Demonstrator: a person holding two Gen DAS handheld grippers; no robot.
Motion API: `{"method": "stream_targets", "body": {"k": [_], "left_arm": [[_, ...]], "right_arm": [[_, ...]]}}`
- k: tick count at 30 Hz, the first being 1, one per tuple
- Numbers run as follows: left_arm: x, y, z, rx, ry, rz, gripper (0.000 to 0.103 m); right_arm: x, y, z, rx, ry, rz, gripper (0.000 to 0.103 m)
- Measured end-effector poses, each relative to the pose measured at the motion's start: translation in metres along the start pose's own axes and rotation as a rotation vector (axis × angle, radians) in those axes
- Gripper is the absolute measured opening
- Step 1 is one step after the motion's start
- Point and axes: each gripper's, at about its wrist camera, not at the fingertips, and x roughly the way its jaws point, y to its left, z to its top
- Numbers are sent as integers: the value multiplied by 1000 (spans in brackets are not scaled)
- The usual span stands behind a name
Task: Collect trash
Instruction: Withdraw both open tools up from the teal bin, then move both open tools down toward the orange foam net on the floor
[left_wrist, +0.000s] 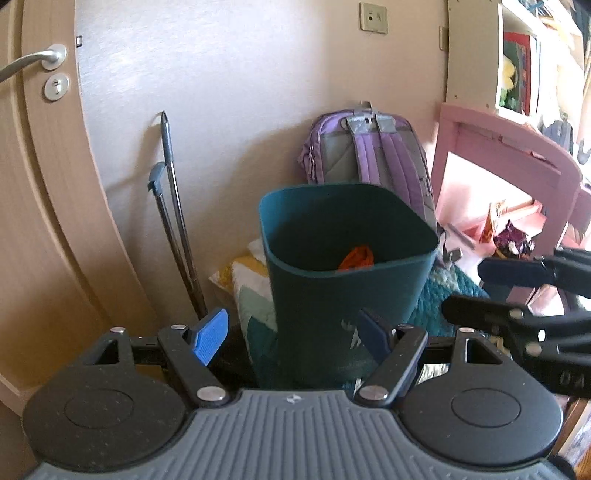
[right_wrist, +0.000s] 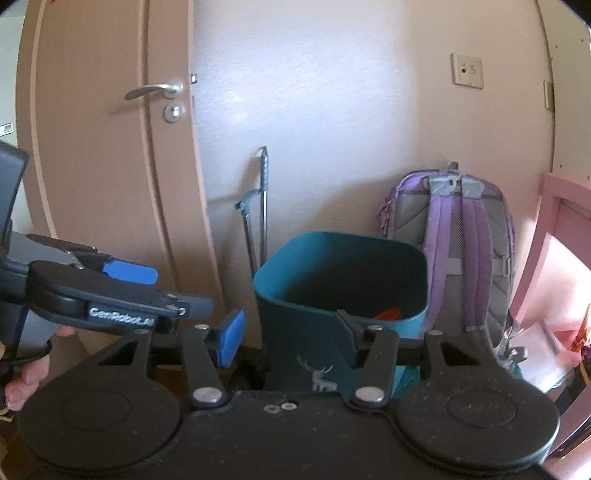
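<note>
teal square plastic waste bin (left_wrist: 347, 280) stands on the floor against the wall, dead ahead at 12 o'clock in both wrist views. a crumpled orange scrap (left_wrist: 357, 257) lies inside it, low by the near wall. lilac and grey backpack (left_wrist: 373, 147) leans at 1 o'clock just behind the bin; pink wooden furniture frame (left_wrist: 517, 147) at 2 o'clock; beige wooden door (right_wrist: 103, 155) at 10 o'clock. left hand-held gripper (left_wrist: 291, 334) released, blue pads apart, nothing between them. right hand-held gripper (right_wrist: 288, 332) released too, empty.
</note>
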Motion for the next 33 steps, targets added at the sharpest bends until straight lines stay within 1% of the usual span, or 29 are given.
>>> {"method": "stream_targets", "body": {"k": [2,3,8,12,16,21,23,24,26,27,28,33], "left_arm": [[-5,4,-13,4,10,-5,78],[-8,7,-19,3,16,-10,80],[-13,17,-59,24,37,-1,81],[-6,27,-92,15,76,0,81],[7,41,-122,-18,112,8,81],[34,68,-154,-111,179,-23,81],[46,80,-167,-158,198,-22,81],[53,88,-175,-183,209,-25,83],[68,103,-188,-234,235,-23,91],[76,111,-196,-255,249,-17,99],[85,118,-204,-272,262,-9,101],[126,146,-246,-317,333,42,101]], "right_arm": [[1,3,-8,11,15,16,53],[2,6,-12,13,23,22,54],[10,18,-41,12,79,69,55],[22,27,-68,8,130,101,55],[37,35,-96,-5,180,117,55],[64,39,-138,8,254,136,55],[78,42,-158,8,292,139,56],[85,44,-168,4,310,142,56],[100,49,-190,-15,355,140,56],[107,51,-199,-22,377,144,56],[115,53,-208,-28,398,147,56],[153,52,-252,-27,511,150,56]]}}
